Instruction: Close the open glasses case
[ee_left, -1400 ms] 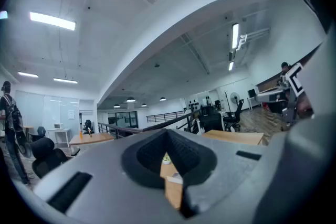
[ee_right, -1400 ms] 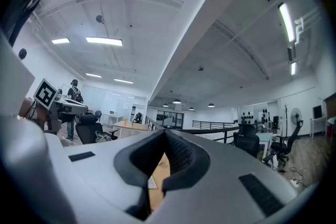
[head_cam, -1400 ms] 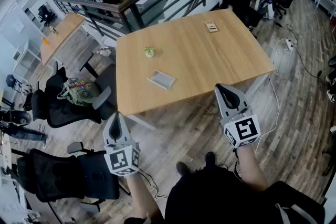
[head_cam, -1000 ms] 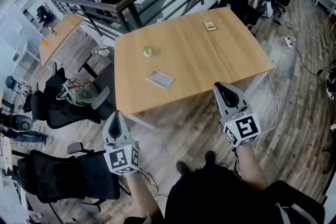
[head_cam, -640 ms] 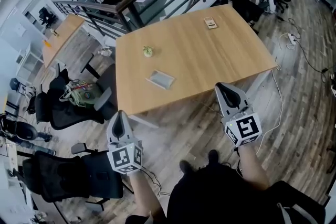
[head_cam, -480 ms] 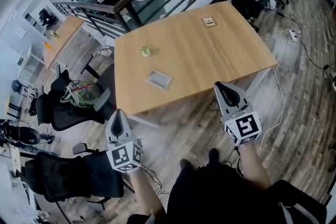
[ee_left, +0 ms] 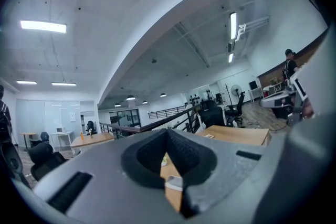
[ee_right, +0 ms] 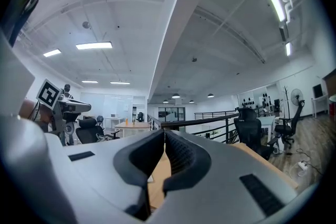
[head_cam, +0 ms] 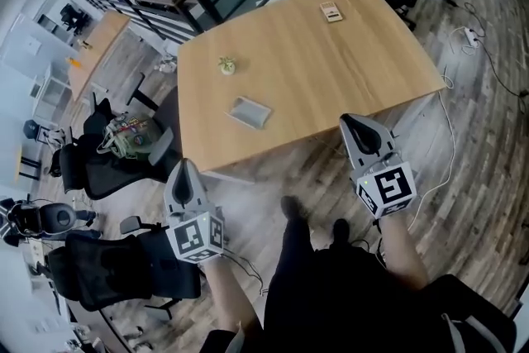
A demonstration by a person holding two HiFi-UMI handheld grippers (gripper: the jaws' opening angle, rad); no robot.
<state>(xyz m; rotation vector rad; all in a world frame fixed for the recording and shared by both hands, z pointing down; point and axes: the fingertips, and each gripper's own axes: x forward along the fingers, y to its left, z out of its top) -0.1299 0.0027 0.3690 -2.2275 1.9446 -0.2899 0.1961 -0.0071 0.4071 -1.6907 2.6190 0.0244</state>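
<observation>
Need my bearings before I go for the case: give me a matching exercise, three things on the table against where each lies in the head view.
Things:
1. case
2. green object
3. tan item

Places on the table:
A. by the far edge
B. closest of the three to the near edge
C. left part, about midway back

Pairs: 1-B, 2-C, 3-A
</observation>
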